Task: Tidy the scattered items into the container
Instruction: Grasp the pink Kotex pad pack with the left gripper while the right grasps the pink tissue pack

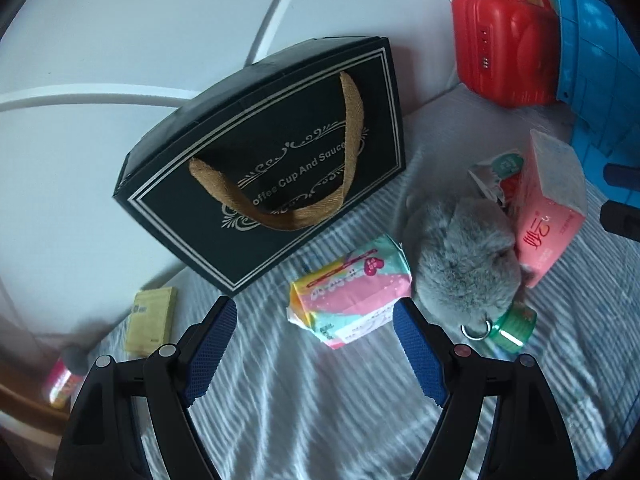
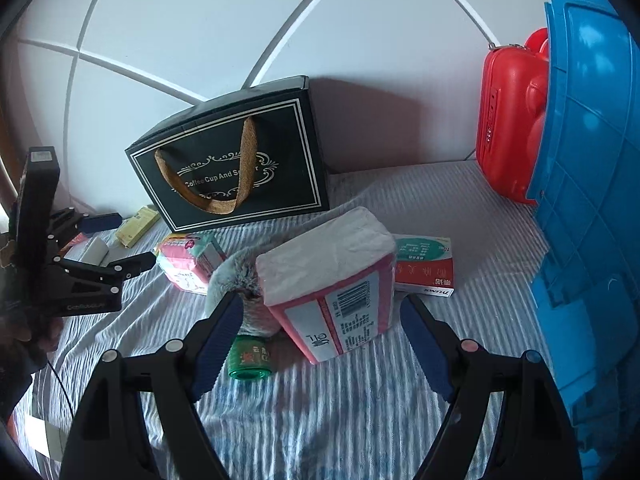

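Black gift bag [image 1: 280, 160] is standing on the striped bed sheet [image 1: 320, 400] against the white headboard [image 1: 120, 40], w/ brown woven handles and gold lettering reading "Coffee Cup And Saucer" (partly covered by a handle). Everything else is lying relative to that bag.

Just in front of the bag's lower corner a pastel pink/green packet [image 1: 352, 292] is lying, w/ small print too blurred to read. Right of the packet a grey furry toy [image 1: 460, 256] is sitting, w/ a metal ring, touching a green bottle cap [image 1: 516, 324]. A pink tissue pack [image 2: 332, 280] is leaning on the toy, showing a barcode and Chinese writing. Behind it a red/green medicine box [image 2: 424, 264] is lying flat, text not legible. Left of the bag a yellow pad [image 1: 154, 320] is lying.

Far right of the bag a red mini suitcase [image 1: 504, 44] is standing beside a blue plastic bin [image 2: 592, 200], apparently the container, tilted on its side.

Left gripper [image 1: 314, 320] is hovering in front of the bag, jaws wide apart, nothing between the pads. Right gripper [image 2: 320, 320] is hovering by the tissue pack, jaws spread wide too, not gripping it.
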{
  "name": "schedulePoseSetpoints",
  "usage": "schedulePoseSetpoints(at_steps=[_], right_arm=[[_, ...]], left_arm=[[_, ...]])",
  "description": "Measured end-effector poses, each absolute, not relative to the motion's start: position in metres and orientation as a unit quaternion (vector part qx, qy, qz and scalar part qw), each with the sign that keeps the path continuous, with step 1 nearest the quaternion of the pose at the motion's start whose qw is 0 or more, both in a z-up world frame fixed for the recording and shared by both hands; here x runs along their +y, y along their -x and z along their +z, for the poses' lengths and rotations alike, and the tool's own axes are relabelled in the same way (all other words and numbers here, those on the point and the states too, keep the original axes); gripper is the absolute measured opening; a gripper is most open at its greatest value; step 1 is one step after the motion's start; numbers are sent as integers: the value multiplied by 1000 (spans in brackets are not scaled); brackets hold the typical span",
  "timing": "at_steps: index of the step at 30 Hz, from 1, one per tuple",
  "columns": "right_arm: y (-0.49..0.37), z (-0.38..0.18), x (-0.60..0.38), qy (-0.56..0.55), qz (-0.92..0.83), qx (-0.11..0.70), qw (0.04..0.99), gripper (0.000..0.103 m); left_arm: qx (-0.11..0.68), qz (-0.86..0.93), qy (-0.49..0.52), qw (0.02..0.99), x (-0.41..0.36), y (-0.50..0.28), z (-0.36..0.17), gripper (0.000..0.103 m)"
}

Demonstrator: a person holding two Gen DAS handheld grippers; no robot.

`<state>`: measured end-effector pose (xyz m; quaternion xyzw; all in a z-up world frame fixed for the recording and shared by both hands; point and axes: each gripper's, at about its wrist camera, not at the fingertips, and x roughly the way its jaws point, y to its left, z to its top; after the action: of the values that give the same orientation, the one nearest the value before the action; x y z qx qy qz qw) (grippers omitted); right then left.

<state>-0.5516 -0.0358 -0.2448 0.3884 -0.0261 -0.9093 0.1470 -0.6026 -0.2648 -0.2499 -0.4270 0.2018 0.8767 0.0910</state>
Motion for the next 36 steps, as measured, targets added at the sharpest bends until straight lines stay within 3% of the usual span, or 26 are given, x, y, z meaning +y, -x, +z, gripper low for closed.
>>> schedulePoseSetpoints(at_steps=[15,20,23,27,30,34,36], right_arm=[[557,-265,-45,-436,-889,-16,140,81],[564,-258,-42,-435,-892,-41,115,81],[572,-257,-48,-439,-893,-53,88,89],[585,-248,-53,-443,-887,-112,63,94],[599,-245,-67,-433,-898,-77,13,103],[620,-272,-71,-468,-882,-53,-28,103],[610,-280,-59,-469,-879,-84,-9,95]], left_arm=[[325,776,489,230,-243,658,-310,81],[294,797,471,237,-242,641,-312,79],[283,816,451,227,-243,619,-307,68],[251,831,446,219,-244,599,-300,66],[244,835,448,206,-240,593,-301,66],[212,832,469,205,-240,595,-295,66],[185,828,485,213,-242,597,-292,66]])
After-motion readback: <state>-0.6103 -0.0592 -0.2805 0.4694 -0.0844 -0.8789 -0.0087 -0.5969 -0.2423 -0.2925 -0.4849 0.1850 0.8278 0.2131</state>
